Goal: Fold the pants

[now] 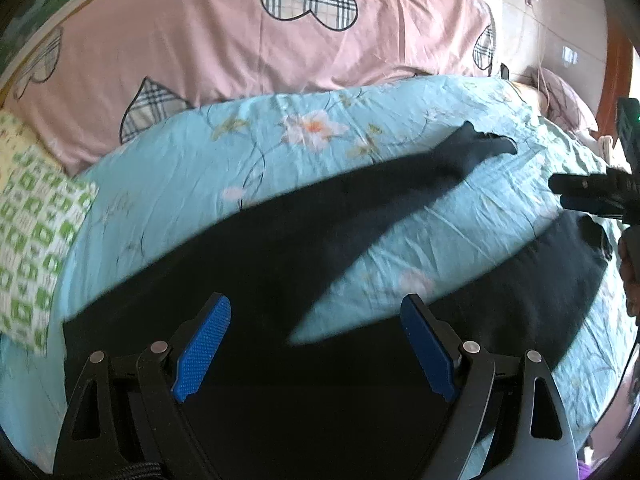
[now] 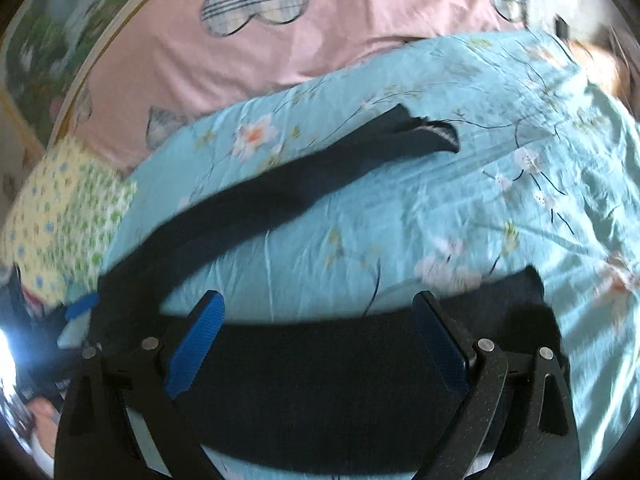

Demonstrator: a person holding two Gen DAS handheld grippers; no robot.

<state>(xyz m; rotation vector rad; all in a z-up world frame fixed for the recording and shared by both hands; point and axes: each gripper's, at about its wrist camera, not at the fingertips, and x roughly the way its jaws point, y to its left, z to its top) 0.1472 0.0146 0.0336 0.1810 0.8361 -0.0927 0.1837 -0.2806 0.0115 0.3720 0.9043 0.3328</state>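
Black pants (image 1: 280, 264) lie spread on the light blue floral bedsheet (image 1: 248, 160), legs apart in a V. One leg runs far right to its cuff (image 1: 492, 144); the other leg (image 1: 560, 264) lies at the right. My left gripper (image 1: 316, 308) is open above the waist part, nothing between its blue pads (image 1: 204, 344). My right gripper (image 2: 318, 308) is open over the near leg of the pants (image 2: 320, 380); the far leg (image 2: 320, 176) stretches away. The right gripper also shows in the left wrist view (image 1: 592, 196), over the right leg's end.
A pink quilt with plaid hearts (image 1: 240, 52) lies piled at the back. A green-and-white patterned pillow (image 1: 36, 232) sits at the left. A wooden bed frame (image 1: 620, 64) and tiled wall are at the far right.
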